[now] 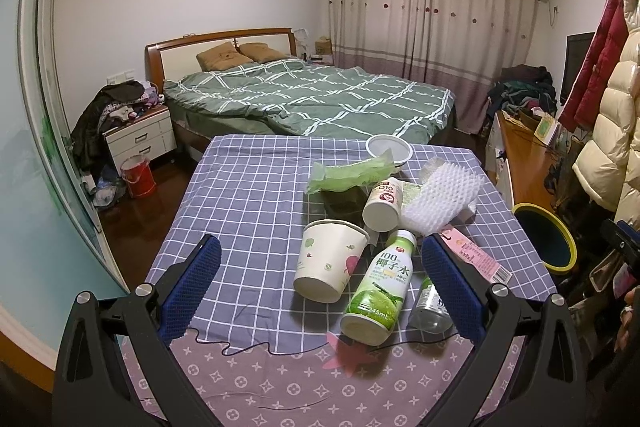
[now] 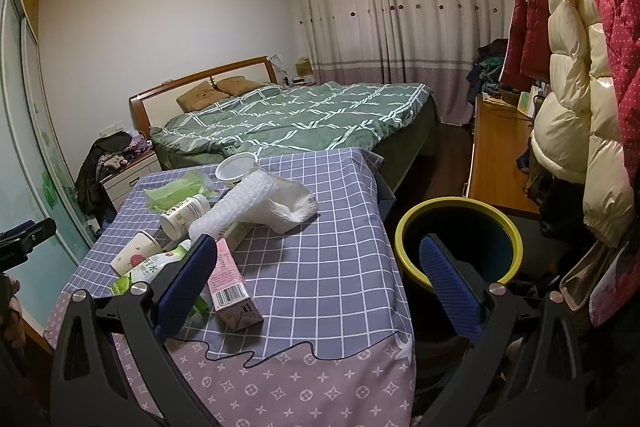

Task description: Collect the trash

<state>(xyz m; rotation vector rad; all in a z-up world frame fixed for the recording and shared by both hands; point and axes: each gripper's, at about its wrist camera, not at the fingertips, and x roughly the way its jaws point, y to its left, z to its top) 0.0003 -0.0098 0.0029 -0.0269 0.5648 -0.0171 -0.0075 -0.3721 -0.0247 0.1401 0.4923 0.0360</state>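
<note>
I see a table cloth [image 1: 248, 195] in grey-blue with a white grid, its near edge mauve with white star-flower motifs. The round bin [image 2: 456, 247] has a yellow rim and dark blue inside. My gripper pads [image 1: 200, 283] are ribbed blue on black arms.

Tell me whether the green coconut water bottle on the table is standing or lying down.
Lying down. The coconut water bottle rests on its side on the checked tablecloth, base toward the camera, white cap pointing away, beside the tipped paper cup.

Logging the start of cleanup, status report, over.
Left gripper open, empty, over the table. Right gripper open, empty. Trash all on table: paper cup, coconut water bottle, pink carton. Bin beside table, unobstructed.
</note>
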